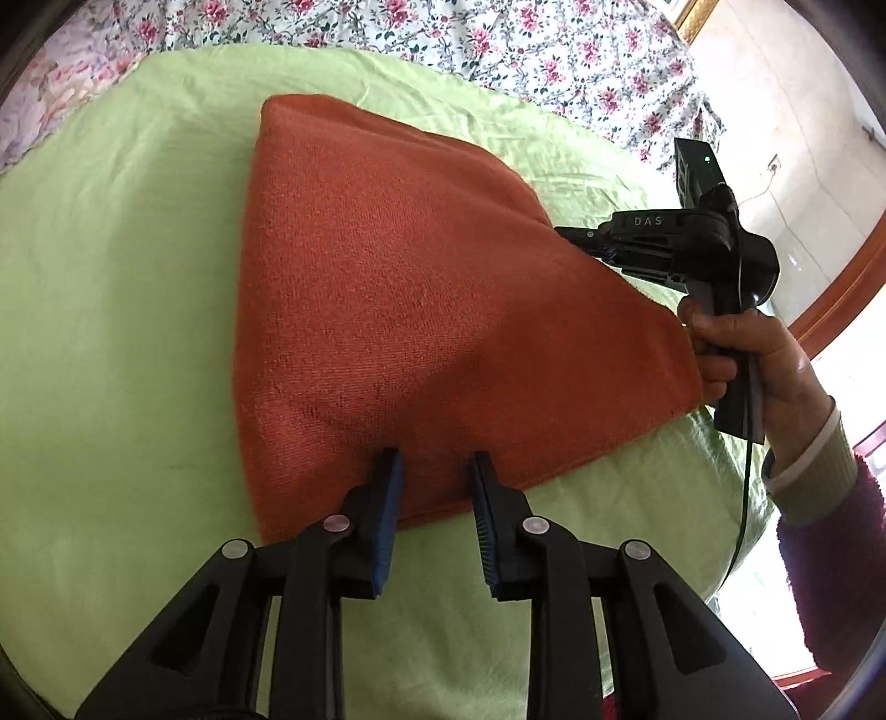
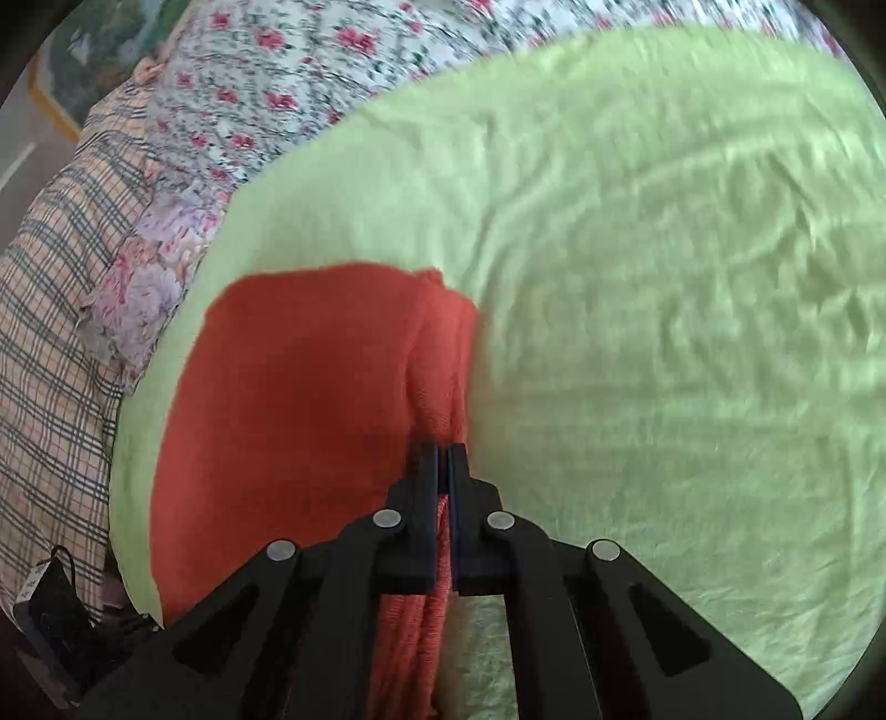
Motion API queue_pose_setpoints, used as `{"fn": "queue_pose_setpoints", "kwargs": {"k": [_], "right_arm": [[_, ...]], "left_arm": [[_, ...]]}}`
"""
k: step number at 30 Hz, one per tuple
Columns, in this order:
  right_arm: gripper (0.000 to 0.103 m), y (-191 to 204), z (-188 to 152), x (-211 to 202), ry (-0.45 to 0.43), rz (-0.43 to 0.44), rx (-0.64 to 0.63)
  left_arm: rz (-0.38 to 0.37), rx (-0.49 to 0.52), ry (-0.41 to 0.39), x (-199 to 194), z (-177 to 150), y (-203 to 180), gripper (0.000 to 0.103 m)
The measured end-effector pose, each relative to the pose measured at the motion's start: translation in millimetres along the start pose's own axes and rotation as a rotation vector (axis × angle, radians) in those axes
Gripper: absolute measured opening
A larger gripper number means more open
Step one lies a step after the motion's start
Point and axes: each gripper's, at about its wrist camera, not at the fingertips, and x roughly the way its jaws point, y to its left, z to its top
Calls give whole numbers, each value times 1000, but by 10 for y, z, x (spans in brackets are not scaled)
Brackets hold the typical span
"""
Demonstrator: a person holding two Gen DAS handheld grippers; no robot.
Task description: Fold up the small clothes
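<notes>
I saw the orange cloth (image 1: pixel 421 310) spread on the green sheet (image 1: pixel 111 277) of the bed, directly ahead of both tongs. My left tongs (image 1: pixel 434 471) were released, jaws apart, with the tips over the cloth's near edge. My right tongs (image 2: pixel 443 465) were clenched on a bunched fold of the cloth (image 2: pixel 288 387), which ran between the jaws and back beneath them. A floral cover (image 1: pixel 498 44) lay beyond the sheet.
</notes>
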Motion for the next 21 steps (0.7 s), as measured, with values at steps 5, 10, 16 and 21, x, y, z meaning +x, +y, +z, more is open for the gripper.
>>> {"fn": "queue_pose_setpoints", "kwargs": {"k": [5,10,16,21], "right_arm": [[4,53,34,-176,-37,-13,-4],[5,237,-69,-638,-103,23,-26],[5,528,-429,-656,-26,117,-80],[0,322,-663,-379,46,-5,-105]], "left_arm": [[-10,18,-2,-156,48,-63,27],[4,31,-91,-454,182,-66,32],[-2,-29,-101,-327,354,169,33],[-47,-87,-63,-117,275,374,29]]}}
